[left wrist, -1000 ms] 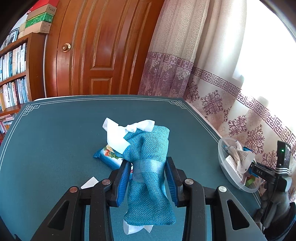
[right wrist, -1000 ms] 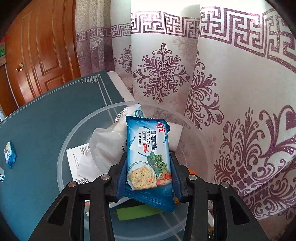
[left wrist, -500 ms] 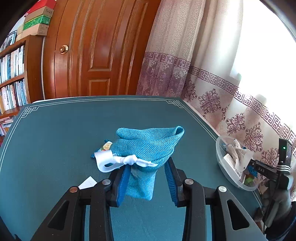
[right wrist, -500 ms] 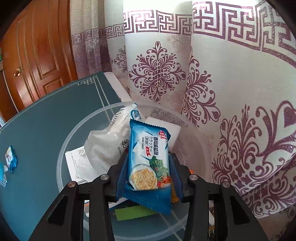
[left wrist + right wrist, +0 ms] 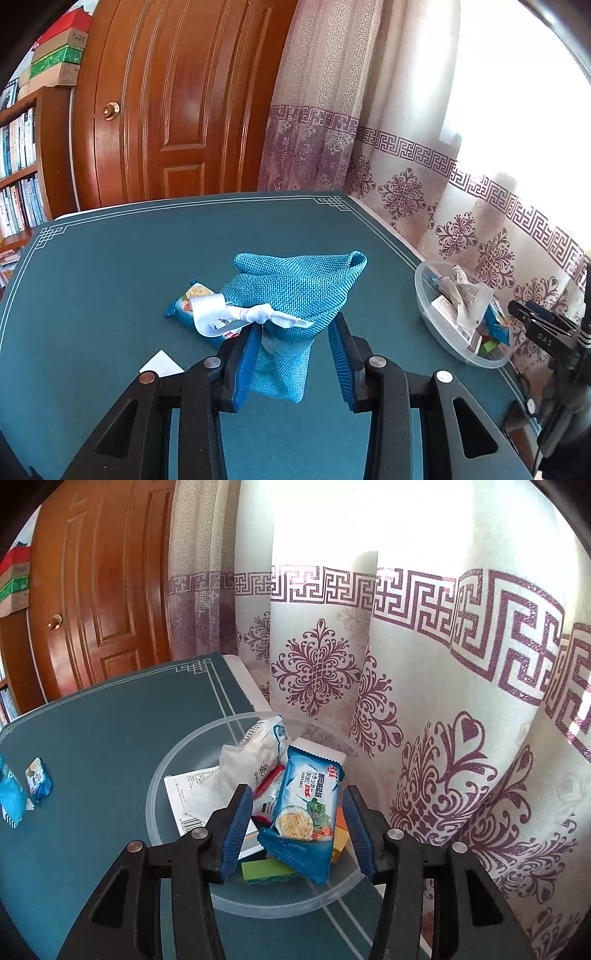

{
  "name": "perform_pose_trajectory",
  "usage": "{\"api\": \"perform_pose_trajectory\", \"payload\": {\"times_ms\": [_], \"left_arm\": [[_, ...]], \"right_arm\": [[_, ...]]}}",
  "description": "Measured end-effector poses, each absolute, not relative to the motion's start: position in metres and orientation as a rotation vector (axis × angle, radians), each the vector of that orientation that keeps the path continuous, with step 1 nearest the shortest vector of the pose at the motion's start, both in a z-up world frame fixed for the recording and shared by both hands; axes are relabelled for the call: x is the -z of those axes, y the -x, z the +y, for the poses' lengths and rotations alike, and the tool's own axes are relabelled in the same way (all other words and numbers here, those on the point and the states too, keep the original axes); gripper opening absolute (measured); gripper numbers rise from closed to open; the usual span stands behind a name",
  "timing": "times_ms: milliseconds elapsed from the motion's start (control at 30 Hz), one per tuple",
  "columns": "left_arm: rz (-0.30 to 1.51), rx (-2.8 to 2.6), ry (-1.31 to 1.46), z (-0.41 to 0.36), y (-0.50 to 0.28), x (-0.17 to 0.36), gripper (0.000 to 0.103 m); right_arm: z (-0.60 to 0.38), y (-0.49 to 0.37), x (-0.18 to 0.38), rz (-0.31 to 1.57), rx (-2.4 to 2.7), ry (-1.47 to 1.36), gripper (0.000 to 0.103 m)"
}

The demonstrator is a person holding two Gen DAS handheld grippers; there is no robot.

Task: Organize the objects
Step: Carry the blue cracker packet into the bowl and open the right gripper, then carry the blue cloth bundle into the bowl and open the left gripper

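A teal table mat (image 5: 110,266) fills the lower frames, with a wooden door (image 5: 177,99) and patterned curtain (image 5: 443,664) behind. In the left wrist view, the left gripper (image 5: 293,343) is clamped on a blue mesh pouch (image 5: 295,291) at centre; its white ribbon (image 5: 236,314) hangs left over a snack packet (image 5: 186,301). In the right wrist view, the right gripper (image 5: 297,818) has just been opening its jaws; the cracker packet (image 5: 306,805) lies between them, free of the pads, in the clear bowl (image 5: 177,753) at lower centre.
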State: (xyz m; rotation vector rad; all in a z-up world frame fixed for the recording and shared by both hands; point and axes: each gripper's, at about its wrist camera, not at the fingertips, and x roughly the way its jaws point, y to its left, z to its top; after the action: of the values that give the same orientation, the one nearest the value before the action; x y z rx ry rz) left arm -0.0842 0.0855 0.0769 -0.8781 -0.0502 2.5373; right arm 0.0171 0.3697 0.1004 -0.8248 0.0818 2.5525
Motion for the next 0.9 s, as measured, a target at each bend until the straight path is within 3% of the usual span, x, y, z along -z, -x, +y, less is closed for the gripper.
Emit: {"api": "perform_pose_trajectory", "payload": {"times_ms": [300, 900], "left_arm": [[-0.065, -2.493, 0.904, 0.097, 0.081, -0.078, 0.040], [0.056, -2.285, 0.942, 0.218, 0.067, -0.089, 0.040]], "right_arm": [[0.337, -0.057, -0.094, -0.014, -2.654, 0.822, 0.053], [0.356, -0.090, -0.071, 0.062, -2.772, 0.877, 0.053]]}}
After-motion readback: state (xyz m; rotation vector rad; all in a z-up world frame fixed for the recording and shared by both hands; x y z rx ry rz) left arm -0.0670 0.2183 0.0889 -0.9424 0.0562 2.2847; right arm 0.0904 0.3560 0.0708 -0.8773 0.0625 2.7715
